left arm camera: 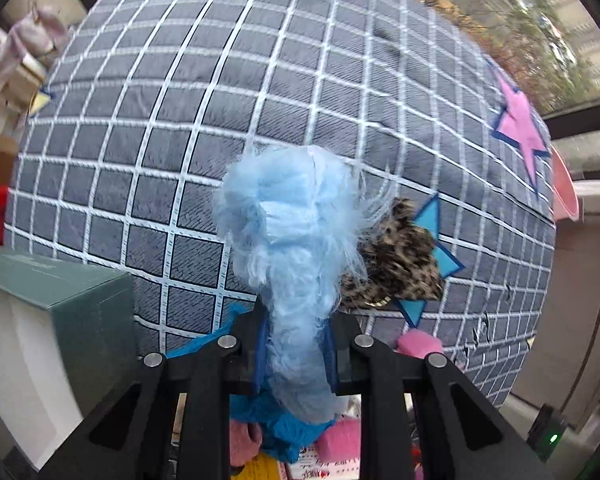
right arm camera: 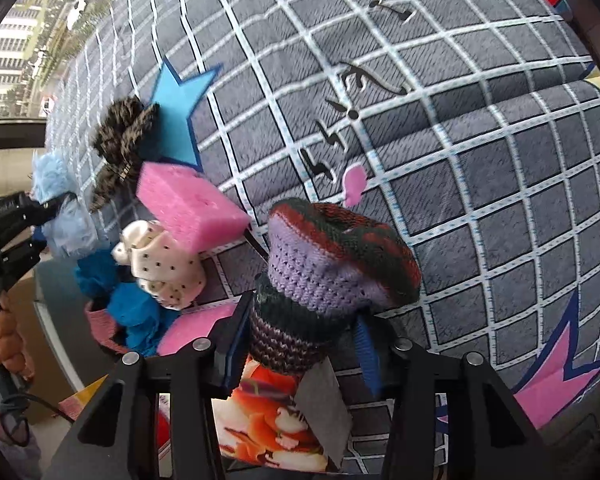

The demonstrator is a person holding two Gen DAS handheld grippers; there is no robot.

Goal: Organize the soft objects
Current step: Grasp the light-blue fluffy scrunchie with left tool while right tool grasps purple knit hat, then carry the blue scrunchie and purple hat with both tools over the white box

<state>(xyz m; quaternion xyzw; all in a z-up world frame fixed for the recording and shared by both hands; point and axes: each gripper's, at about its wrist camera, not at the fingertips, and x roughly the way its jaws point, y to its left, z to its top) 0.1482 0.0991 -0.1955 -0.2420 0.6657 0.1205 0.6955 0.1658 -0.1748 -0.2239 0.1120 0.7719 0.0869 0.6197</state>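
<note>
Fluff (left arm camera: pixel 296 240), pale blue, wispy, beside perhaps furry speckled scrap (left arm camera: pixel 396 264).

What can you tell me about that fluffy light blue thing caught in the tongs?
The fluffy light blue thing looks like a soft plush or feathery fabric piece, pale blue with wispy hairs. The left tongs are shut on its lower part, and its bunched top stands beyond them, in front of the grey checked cover.

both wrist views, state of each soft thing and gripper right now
left gripper: shut on fluffy light blue piece
fluffy light blue piece: pinched, standing up
right gripper: shut on knitted purple and red hat
knitted purple and red hat: gripped at its base
pink foam sponge block: lying free
leopard-print bow: lying free
</note>
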